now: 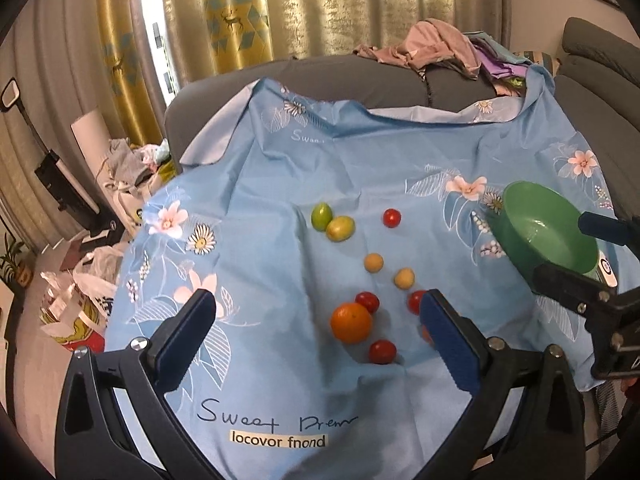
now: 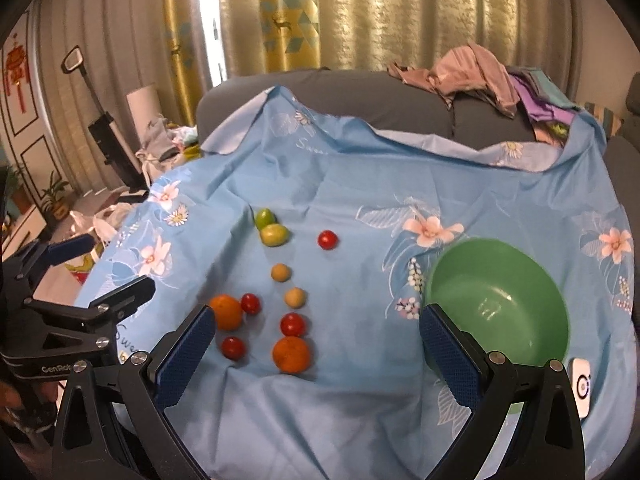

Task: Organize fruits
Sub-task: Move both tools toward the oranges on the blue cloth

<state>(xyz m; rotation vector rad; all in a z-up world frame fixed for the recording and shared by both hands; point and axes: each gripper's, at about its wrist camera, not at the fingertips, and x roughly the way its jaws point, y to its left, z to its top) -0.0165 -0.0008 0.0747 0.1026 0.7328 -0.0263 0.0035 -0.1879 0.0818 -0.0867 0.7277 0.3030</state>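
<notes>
Loose fruit lies on a blue flowered cloth (image 1: 280, 184): a large orange (image 1: 351, 322), several red tomatoes (image 1: 392, 218), two small yellow fruits (image 1: 374, 262) and two green fruits (image 1: 322, 217). A second orange (image 2: 291, 354) shows fully in the right wrist view. An empty green bowl (image 2: 460, 280) stands on the right of the cloth. My left gripper (image 1: 318, 304) is open just short of the large orange, holding nothing. My right gripper (image 2: 316, 316) is open between the fruit and the bowl, also holding nothing. In the left wrist view the right gripper (image 1: 580, 252) appears in front of the bowl (image 1: 532, 216).
The cloth covers a grey sofa (image 2: 360, 92) with a pile of clothes (image 2: 476, 72) on its back. A small white device (image 2: 582, 384) lies beside the bowl. Bags and clutter (image 1: 80, 296) fill the floor at left. Curtains (image 1: 320, 8) hang behind.
</notes>
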